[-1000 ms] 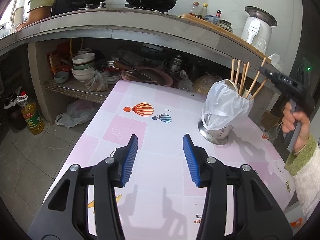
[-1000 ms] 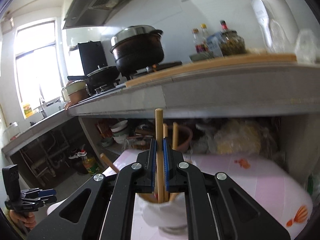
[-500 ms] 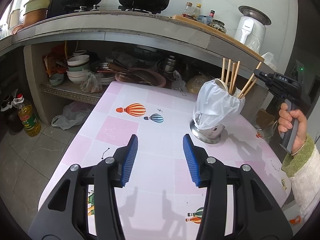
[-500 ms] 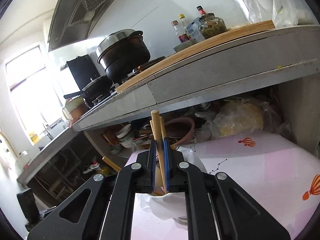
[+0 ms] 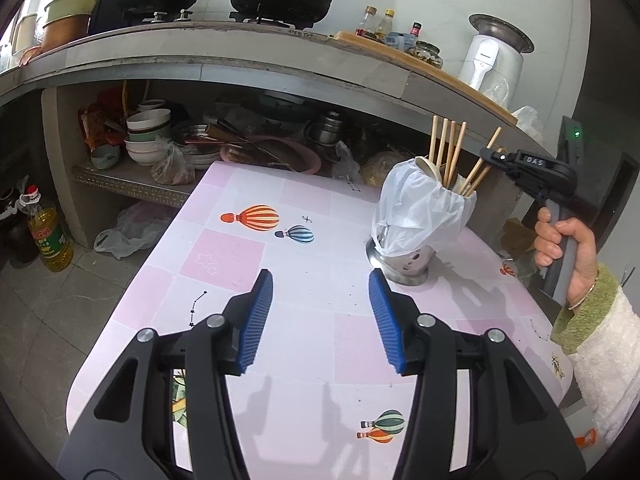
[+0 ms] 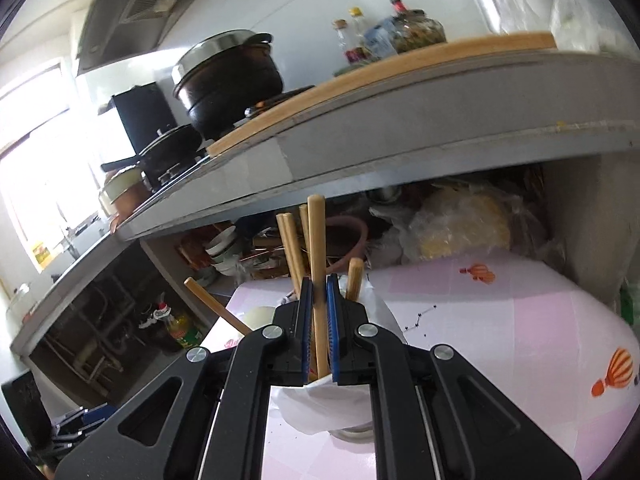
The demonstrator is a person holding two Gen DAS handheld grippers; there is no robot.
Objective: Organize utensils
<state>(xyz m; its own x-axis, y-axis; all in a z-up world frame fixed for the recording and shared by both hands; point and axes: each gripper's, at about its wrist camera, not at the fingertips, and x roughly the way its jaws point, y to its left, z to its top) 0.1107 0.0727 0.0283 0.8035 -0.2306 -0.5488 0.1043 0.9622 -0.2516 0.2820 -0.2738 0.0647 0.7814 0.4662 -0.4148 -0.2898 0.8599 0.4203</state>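
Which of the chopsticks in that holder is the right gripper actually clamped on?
The tallest chopstick, standing nearly upright between the right gripper's blue pads. The other chopsticks around it stand or lean free in the bag-covered holder.

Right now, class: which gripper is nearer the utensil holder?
Right. The right gripper sits over the utensil holder, shut on a chopstick; the left gripper hangs open, short of it.

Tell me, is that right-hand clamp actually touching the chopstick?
Touching. The right wrist view shows the right gripper shut on one chopstick, both blue pads pressed against its sides above the bag-covered holder.
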